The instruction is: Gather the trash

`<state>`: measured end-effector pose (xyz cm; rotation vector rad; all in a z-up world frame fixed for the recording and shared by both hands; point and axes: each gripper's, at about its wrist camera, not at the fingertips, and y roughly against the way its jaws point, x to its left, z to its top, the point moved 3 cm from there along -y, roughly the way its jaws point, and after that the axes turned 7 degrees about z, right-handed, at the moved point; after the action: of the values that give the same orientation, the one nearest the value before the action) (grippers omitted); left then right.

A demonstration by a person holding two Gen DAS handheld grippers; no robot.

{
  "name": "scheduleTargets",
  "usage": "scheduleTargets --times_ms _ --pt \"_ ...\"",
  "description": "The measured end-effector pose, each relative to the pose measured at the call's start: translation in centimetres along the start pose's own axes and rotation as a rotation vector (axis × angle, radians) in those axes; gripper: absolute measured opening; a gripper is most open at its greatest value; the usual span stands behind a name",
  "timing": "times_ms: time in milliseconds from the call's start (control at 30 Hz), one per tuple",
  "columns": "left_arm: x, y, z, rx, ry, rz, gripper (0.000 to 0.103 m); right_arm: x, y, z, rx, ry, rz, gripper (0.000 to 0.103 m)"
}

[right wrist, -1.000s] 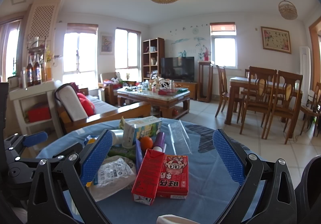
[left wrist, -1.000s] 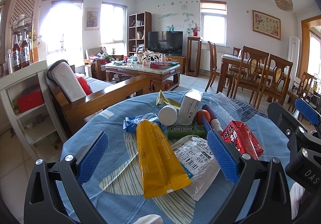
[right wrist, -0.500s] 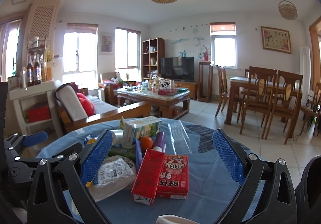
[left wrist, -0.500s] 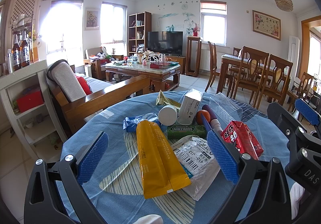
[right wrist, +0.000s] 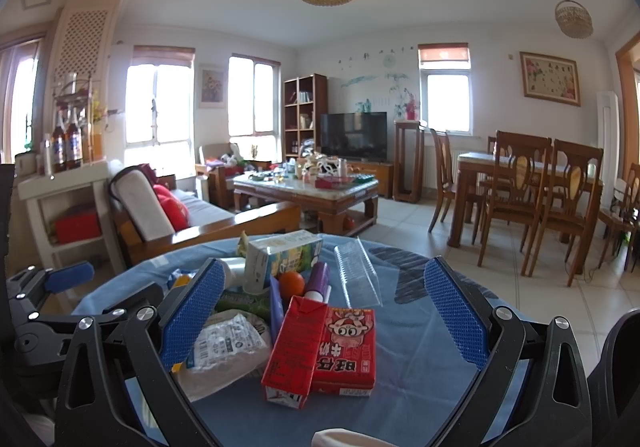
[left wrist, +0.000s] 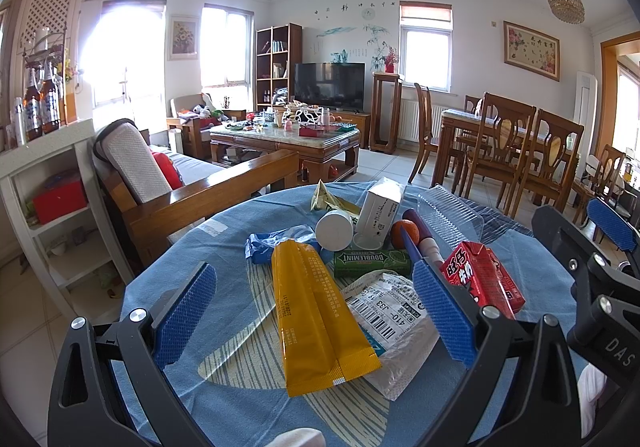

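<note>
Both grippers spread wide, empty; left gripper [left wrist: 316, 311] over yellow wrapper [left wrist: 320, 315], right gripper [right wrist: 324, 321] over red carton [right wrist: 324, 347]; trash heaped mid-table [left wrist: 192, 259]; risk: crowded pile, fingers snag neighbouring plastic bag [left wrist: 396, 335].

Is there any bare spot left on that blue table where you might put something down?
Yes. Bare blue cloth lies left of the yellow packet, toward the sofa-side table edge. Another bare stretch lies right of the red carton, below the clear plastic tray. The middle is crowded: gum pack, white box, orange and plastic mailer touch or overlap.
</note>
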<state>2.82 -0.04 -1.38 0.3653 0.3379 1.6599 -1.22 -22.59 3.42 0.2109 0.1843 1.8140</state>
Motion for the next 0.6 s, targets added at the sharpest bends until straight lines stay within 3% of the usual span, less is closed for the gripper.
scheduleTargets --times_ms 400,600 --pt "-0.2 0.0 -0.1 0.002 0.001 0.000 0.098 -0.3 -0.2 -0.3 0.003 -0.008 0.003 0.099" --pt "0.6 -0.6 -0.1 0.034 0.040 -0.010 0.098 -1.9 0.0 -0.4 -0.011 -0.134 0.093 0.099"
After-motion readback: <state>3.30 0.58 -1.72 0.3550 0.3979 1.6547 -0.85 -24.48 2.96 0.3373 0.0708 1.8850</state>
